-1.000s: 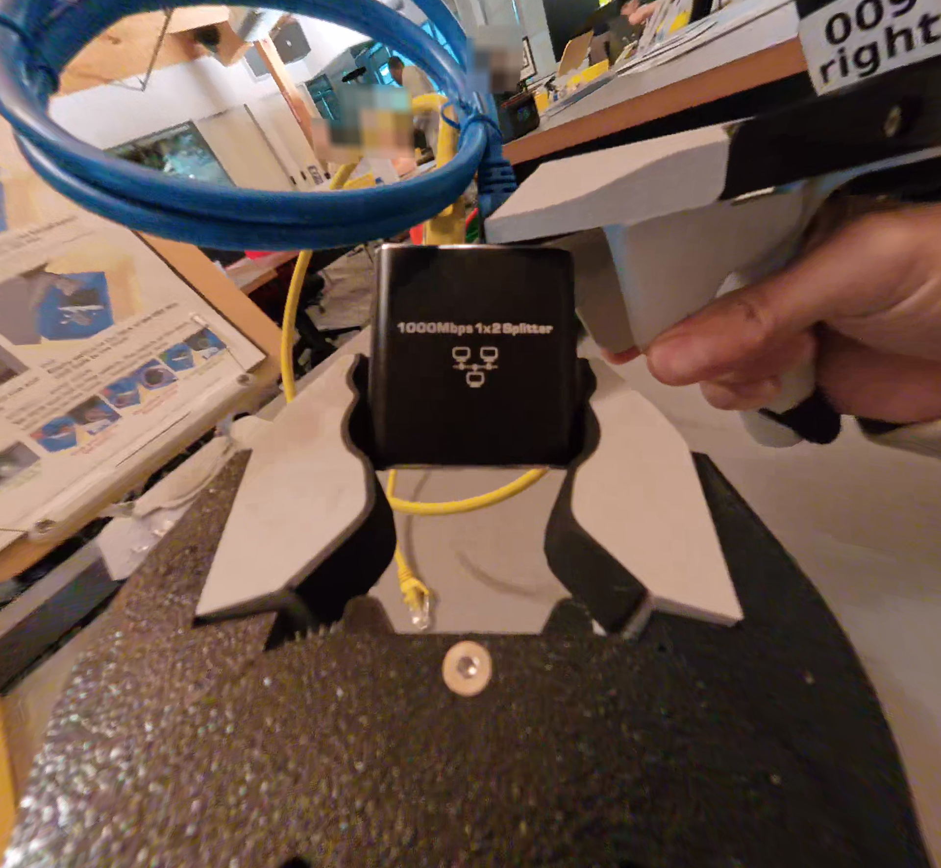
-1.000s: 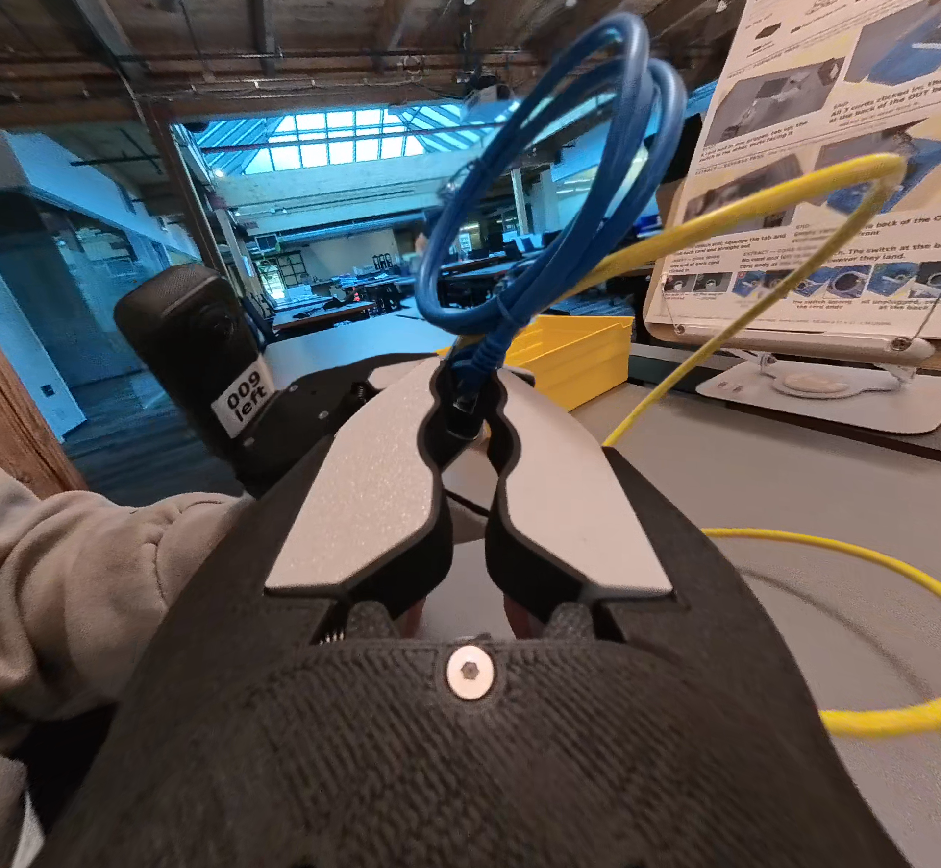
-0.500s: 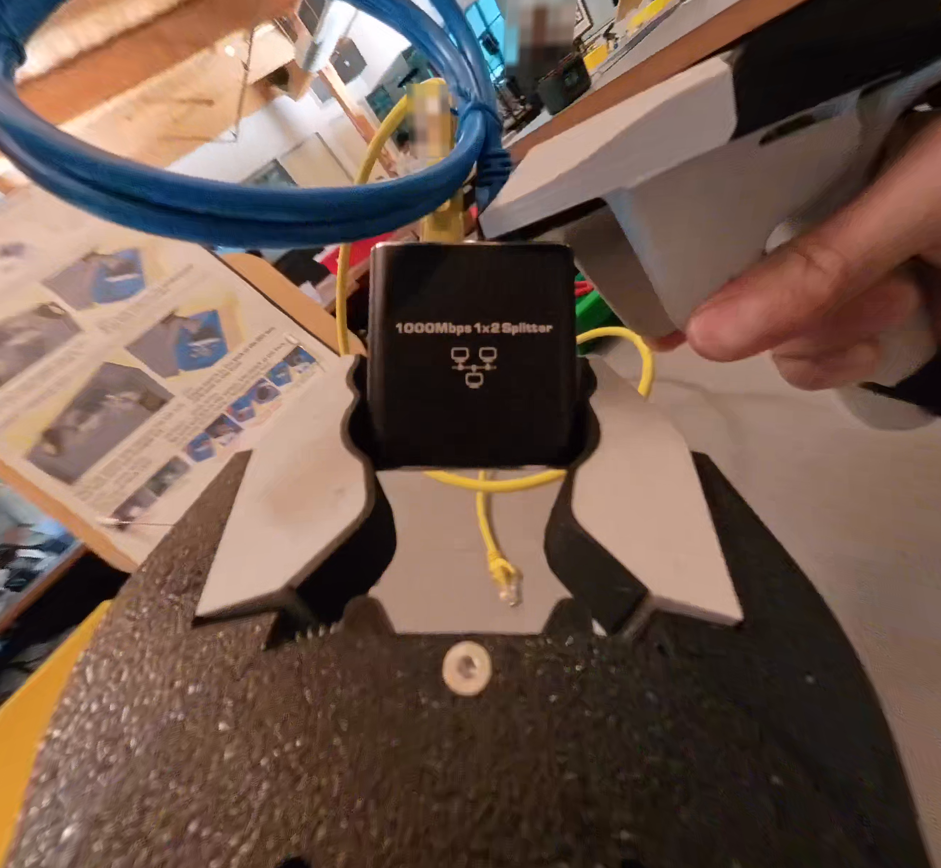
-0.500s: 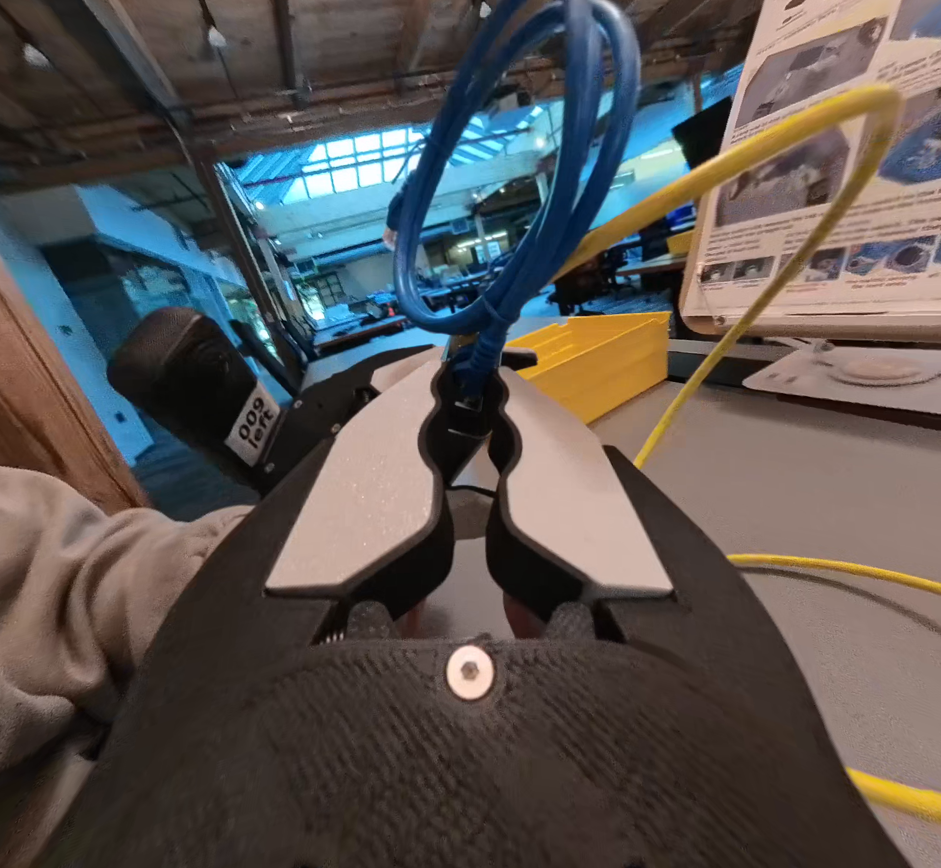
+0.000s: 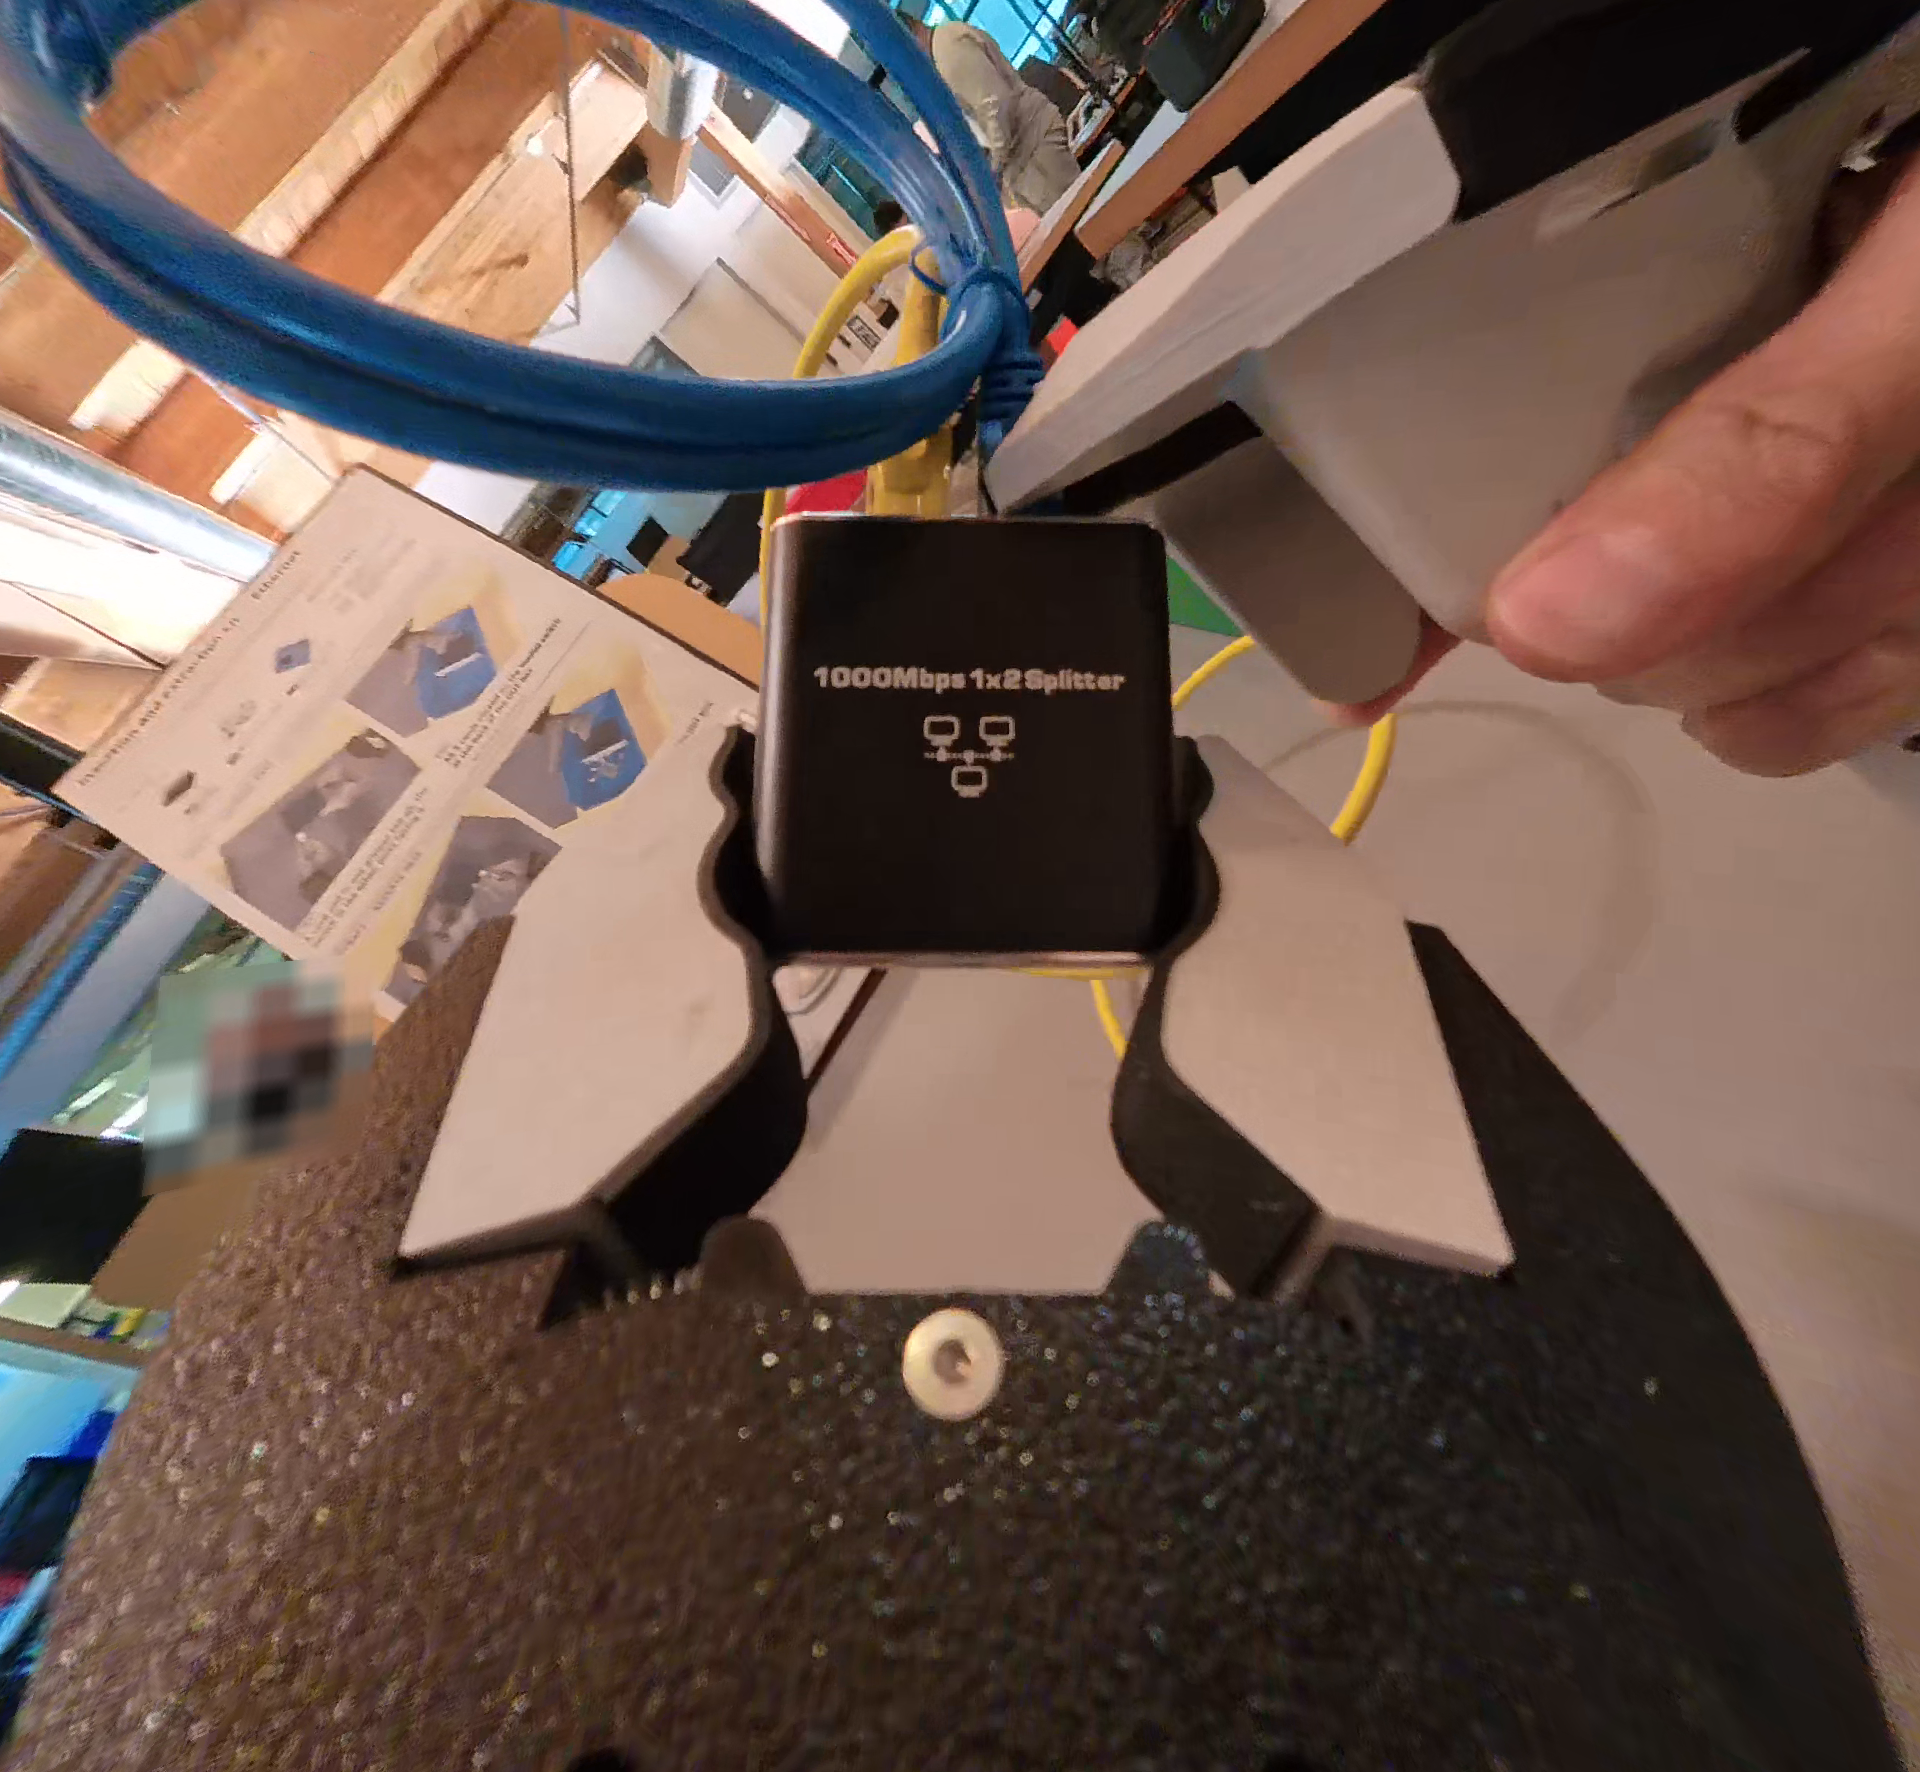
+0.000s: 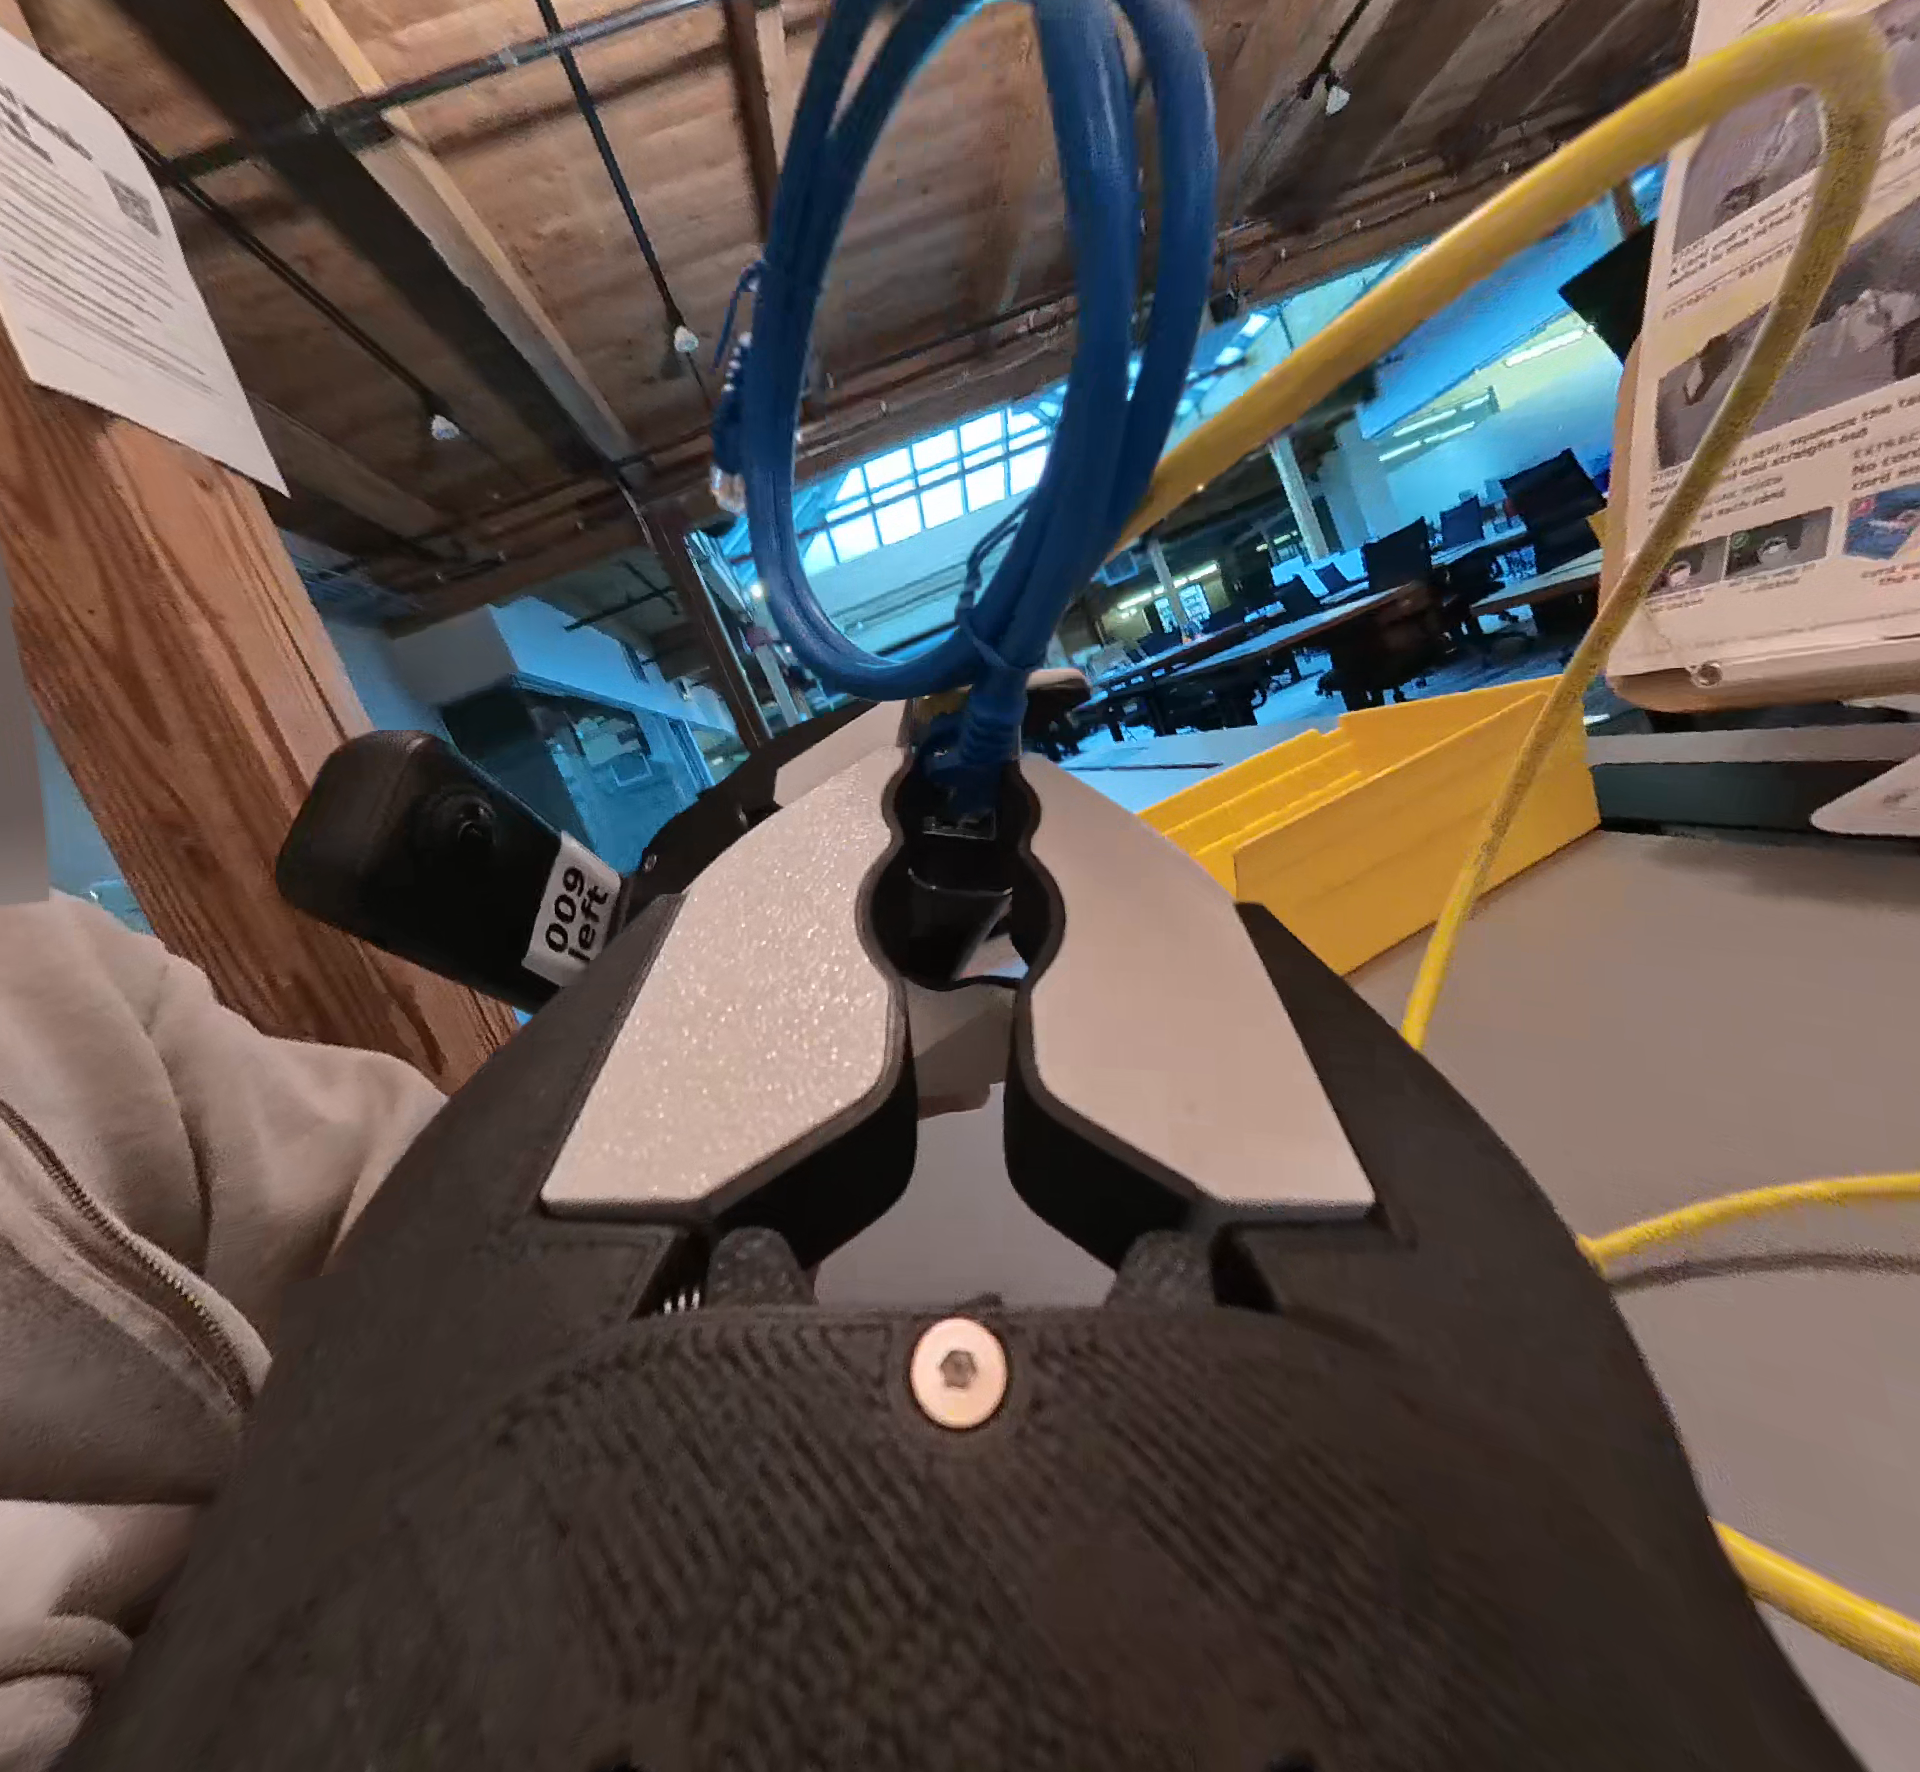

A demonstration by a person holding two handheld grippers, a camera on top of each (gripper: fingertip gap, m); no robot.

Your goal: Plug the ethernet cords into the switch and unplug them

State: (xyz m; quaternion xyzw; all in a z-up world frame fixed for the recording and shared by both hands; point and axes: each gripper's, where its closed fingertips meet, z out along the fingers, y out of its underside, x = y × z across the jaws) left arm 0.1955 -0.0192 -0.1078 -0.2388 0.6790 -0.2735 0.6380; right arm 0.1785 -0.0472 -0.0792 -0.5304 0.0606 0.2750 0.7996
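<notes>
My left gripper (image 5: pixel 961 766) is shut on a small black switch box (image 5: pixel 966 735) and holds it in the air above the table. A yellow cord (image 5: pixel 914 340) sits in the box's far side. My right gripper (image 6: pixel 961 823) is shut on the plug end of a coiled blue cord (image 6: pixel 987 288), right at the far edge of the box. In the left wrist view the right gripper's fingers (image 5: pixel 1226 351) reach in from the right, with the blue coil (image 5: pixel 499 392) looping up and left. Whether the blue plug is seated is hidden.
A grey table (image 6: pixel 1662 974) lies below, with loose yellow cord (image 6: pixel 1766 1203) on it. A yellow tray (image 6: pixel 1382 818) stands at the back. A printed instruction sheet on a stand (image 5: pixel 395 735) is at the left. A person's hand (image 5: pixel 1714 559) holds the right gripper, and a grey sleeve (image 6: pixel 135 1151) shows. The tips of both grippers are at nearly the same place.
Both grippers have tilted upward and rolled together, still shut on the box and the blue cord. The loose yellow plug under the box has gone out of sight.
</notes>
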